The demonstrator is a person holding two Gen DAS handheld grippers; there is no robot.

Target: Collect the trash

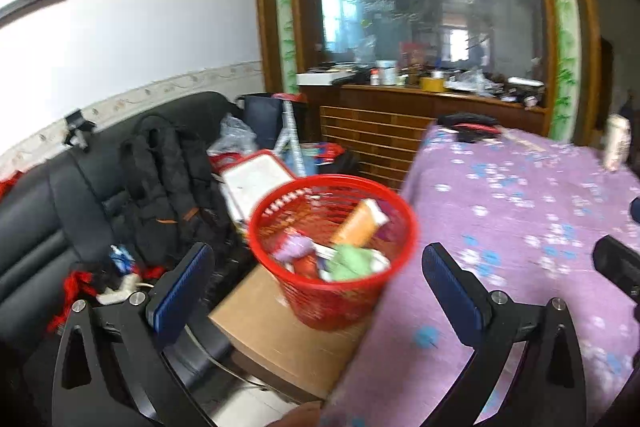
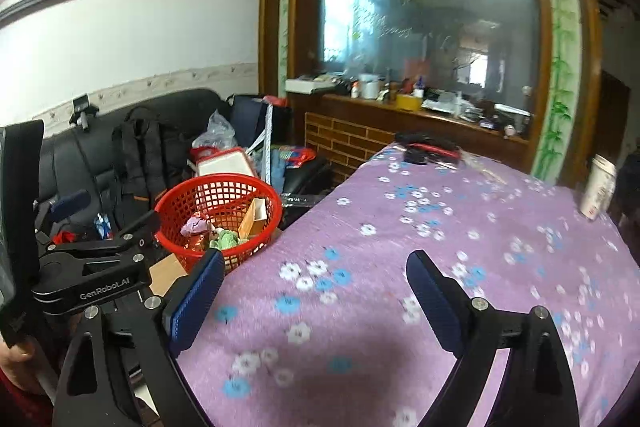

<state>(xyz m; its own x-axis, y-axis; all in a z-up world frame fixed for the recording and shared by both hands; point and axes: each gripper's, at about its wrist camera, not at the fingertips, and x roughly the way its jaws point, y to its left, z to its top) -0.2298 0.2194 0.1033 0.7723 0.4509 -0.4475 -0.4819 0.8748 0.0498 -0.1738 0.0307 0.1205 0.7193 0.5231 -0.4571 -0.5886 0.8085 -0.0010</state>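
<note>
Both tools are up and empty here. The left hand-held gripper (image 1: 318,291) has its blue pads spread wide with nothing between them, and it looks straight at the red mesh basket (image 1: 334,251). The right hand-held gripper (image 2: 316,301) is just as wide open, hanging over the purple floral cloth on the tabletop (image 2: 400,247) and gripping nothing.

The basket stands on a brown box (image 1: 280,339) just beside the tabletop's edge, lower than the cloth, a sensible spot for dropping things in from the side. It already holds the trash: an orange carton (image 1: 362,223) leaning against the wall, a green crumpled wad (image 1: 352,261), a purple scrap (image 1: 294,247). The left view is smeared, so finer detail is lost.

The near cloth shows no litter. At the far end lie a black and red bundle (image 2: 430,147) and a patterned cup (image 2: 600,187) by the right edge; whether either counts as trash, I cannot tell. My read: collecting is nearly done, hence the released jaws.
</note>
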